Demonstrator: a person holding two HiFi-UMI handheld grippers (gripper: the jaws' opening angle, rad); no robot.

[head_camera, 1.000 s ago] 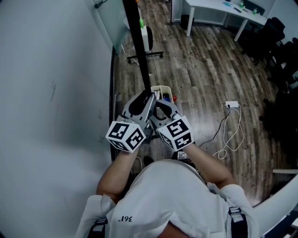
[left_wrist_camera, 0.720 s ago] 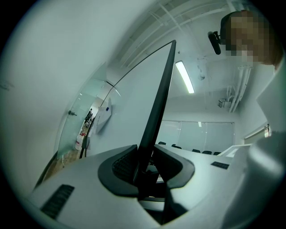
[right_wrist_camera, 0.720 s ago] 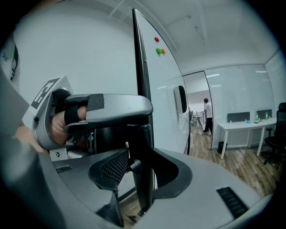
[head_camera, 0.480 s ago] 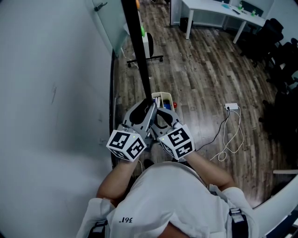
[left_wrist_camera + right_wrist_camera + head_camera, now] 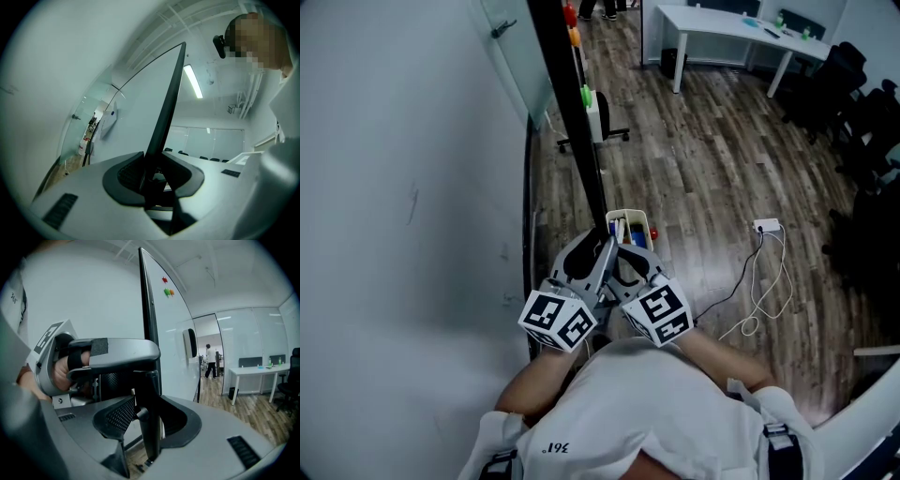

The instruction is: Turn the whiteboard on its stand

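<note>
- The left gripper (image 5: 157,177) is clenched on the black edge frame of the whiteboard (image 5: 574,112). The frame is seen pinched between its two pads and rising out of them.
- The right gripper (image 5: 149,422) is clamped on the same frame from the opposite side. It is set so close to the left one that the two almost touch in the head view.
- This paired grip on the rim is judged to be chosen for leverage. The edge lies far from the pivot, and nothing on the smooth face can be pinched.
- The board is seen almost edge-on from above, running away from the person, with coloured magnets (image 5: 168,292) carried on its right face.
- A box of markers (image 5: 628,225) is found just beyond the jaws, under the held edge.
- The foot of the stand (image 5: 617,112) is spread on the floor farther along.
- On the left, a pale wall (image 5: 403,234) stands close, so little swing room is judged to be left there.
- On the right, open wood floor (image 5: 703,159) is offered. A cable with its socket strip (image 5: 766,212), a desk (image 5: 731,23) and chairs (image 5: 853,84) are kept well apart from the board.
</note>
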